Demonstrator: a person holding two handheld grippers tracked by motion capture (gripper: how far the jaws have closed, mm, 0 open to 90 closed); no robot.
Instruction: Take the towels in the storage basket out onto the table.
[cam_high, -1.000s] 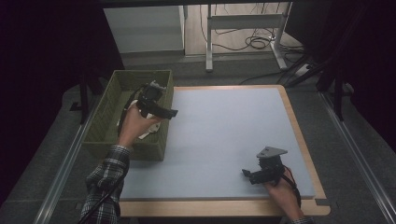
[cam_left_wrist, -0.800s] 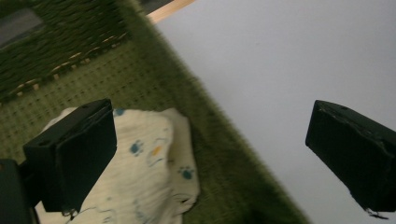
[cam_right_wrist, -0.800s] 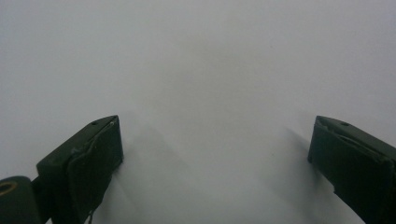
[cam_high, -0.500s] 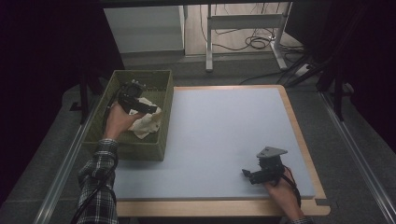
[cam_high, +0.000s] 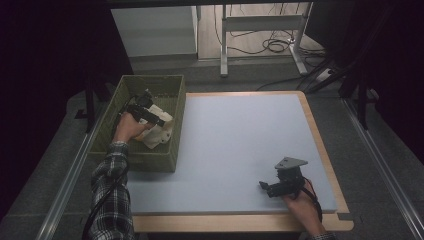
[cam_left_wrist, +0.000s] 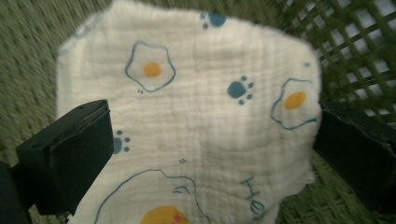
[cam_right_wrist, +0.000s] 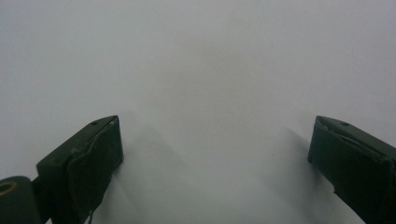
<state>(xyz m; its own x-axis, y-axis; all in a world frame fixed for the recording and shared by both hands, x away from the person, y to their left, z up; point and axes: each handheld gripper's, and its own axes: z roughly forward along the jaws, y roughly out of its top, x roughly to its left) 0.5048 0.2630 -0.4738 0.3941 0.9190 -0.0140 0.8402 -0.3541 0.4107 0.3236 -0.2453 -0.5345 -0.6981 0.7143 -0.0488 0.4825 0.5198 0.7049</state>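
My left claw (cam_left_wrist: 205, 154) is down inside the green basket (cam_high: 165, 87), with its two jaws wide apart. Between them lies a white cloth (cam_left_wrist: 191, 116) with fried eggs and blue paw prints on it. The cloth sits in the basket, bunched up a bit. It looks soft, thin and very light, so I think it will flop and droop when I lift it. I would pinch a fold near the top edge. My right claw (cam_high: 272, 186) rests on the blue worktop (cam_high: 240, 135), jaws apart, holding nothing.
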